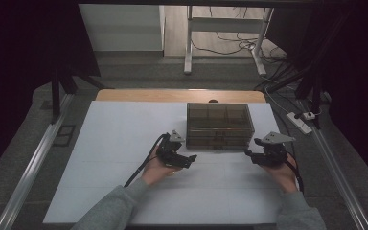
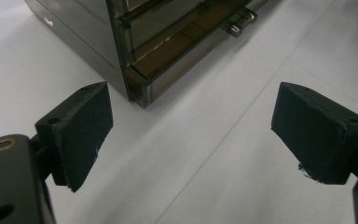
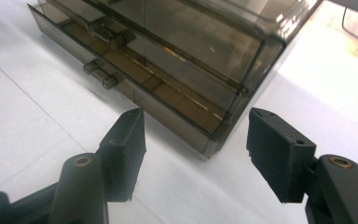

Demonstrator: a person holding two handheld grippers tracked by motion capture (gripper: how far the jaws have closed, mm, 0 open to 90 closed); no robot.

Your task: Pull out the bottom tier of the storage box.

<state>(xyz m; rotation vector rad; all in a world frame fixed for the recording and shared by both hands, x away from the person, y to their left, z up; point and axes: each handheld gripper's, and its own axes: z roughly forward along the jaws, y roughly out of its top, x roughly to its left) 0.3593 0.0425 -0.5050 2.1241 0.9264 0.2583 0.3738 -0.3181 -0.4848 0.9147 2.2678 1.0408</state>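
A smoky, see-through drawer box (image 1: pixel 219 125) stands at the middle of the white table cover (image 1: pixel 124 143). Its lowest drawer juts out a little, with small bar handles (image 3: pixel 103 75) on the front. My left gripper (image 1: pixel 191 158) rests low by the box's front left corner, jaws open and empty. In the left gripper view that gripper (image 2: pixel 191 135) faces the box corner (image 2: pixel 137 88) a short way ahead. My right gripper (image 1: pixel 247 153) sits by the front right corner, also open and empty. From the right gripper view, the same gripper (image 3: pixel 196 154) has the box corner (image 3: pixel 212 144) just ahead.
Wooden table edge (image 1: pixel 182 95) shows behind the cover. A white power strip (image 1: pixel 303 120) and cables lie on the floor at right. Desk legs (image 1: pixel 188 43) stand farther back. Metal rails (image 1: pixel 33 163) run along both sides of the table.
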